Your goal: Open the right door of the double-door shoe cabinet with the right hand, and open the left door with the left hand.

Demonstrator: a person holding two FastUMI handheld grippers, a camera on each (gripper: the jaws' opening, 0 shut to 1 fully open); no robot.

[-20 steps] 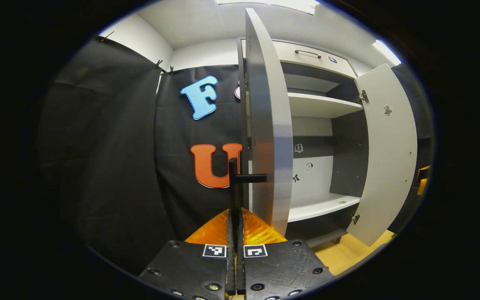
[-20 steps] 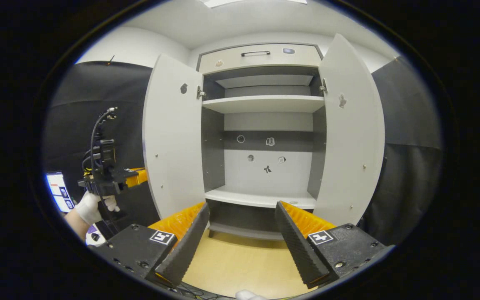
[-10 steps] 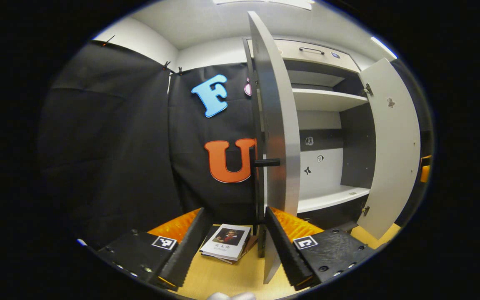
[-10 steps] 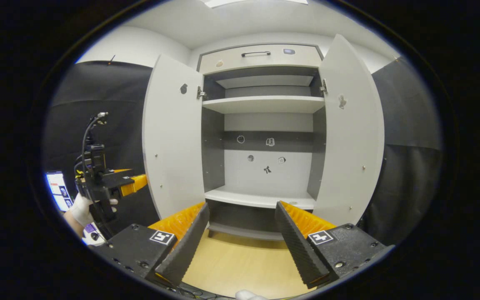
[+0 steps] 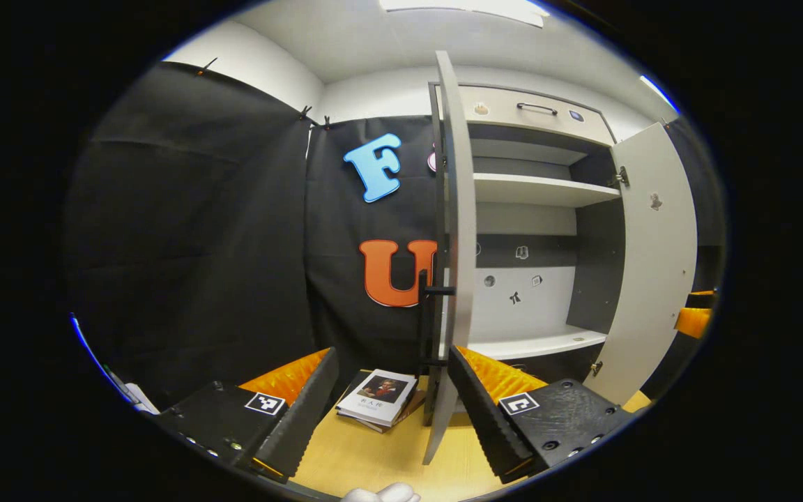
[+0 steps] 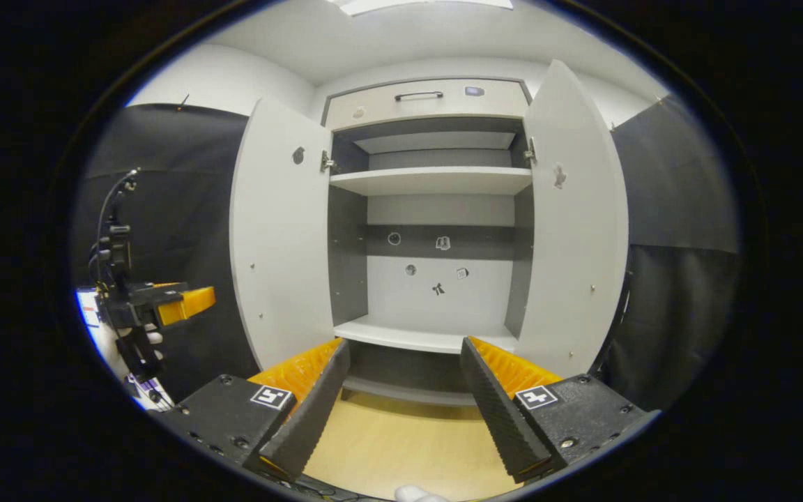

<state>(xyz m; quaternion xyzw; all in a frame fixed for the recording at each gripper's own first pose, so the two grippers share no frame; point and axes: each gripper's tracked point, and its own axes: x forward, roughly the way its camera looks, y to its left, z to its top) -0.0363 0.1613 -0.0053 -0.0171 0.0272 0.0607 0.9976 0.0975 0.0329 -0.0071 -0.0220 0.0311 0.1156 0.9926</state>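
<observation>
Left gripper (image 5: 391,404): fingers spread wide, nothing between them. The right finger (image 5: 482,411) lies just beside the bottom edge of the left door (image 5: 459,230); whether it touches cannot be told. A white-gloved fingertip (image 5: 380,493) shows at the bottom edge of the left gripper view.

On the wooden floor (image 5: 373,453) ahead of the fingers lies a small stack of books (image 5: 382,397), near the foot of the left door.

The left door stands swung fully out and is seen edge-on in the left gripper view, with its black bar handle (image 5: 429,328) on the outer face. In the right gripper view the same door (image 6: 279,230) shows its pale inner face.

Right gripper (image 6: 405,401): fingers spread wide, holding nothing, aimed at the middle of the shoe cabinet (image 6: 436,244) and well apart from it. Off to the left of that view the other gripper (image 6: 164,303) is held up by a gloved hand (image 6: 154,338), near the outer face of the left door.

The right door (image 6: 572,230) stands fully open, apart from both grippers.

Farther in, the cabinet interior is exposed: a lower shelf (image 6: 429,338), an upper shelf (image 6: 433,181), and small stickers (image 6: 443,242) on the back panel. A closed drawer (image 6: 429,97) with a dark handle sits above the opening.
</observation>
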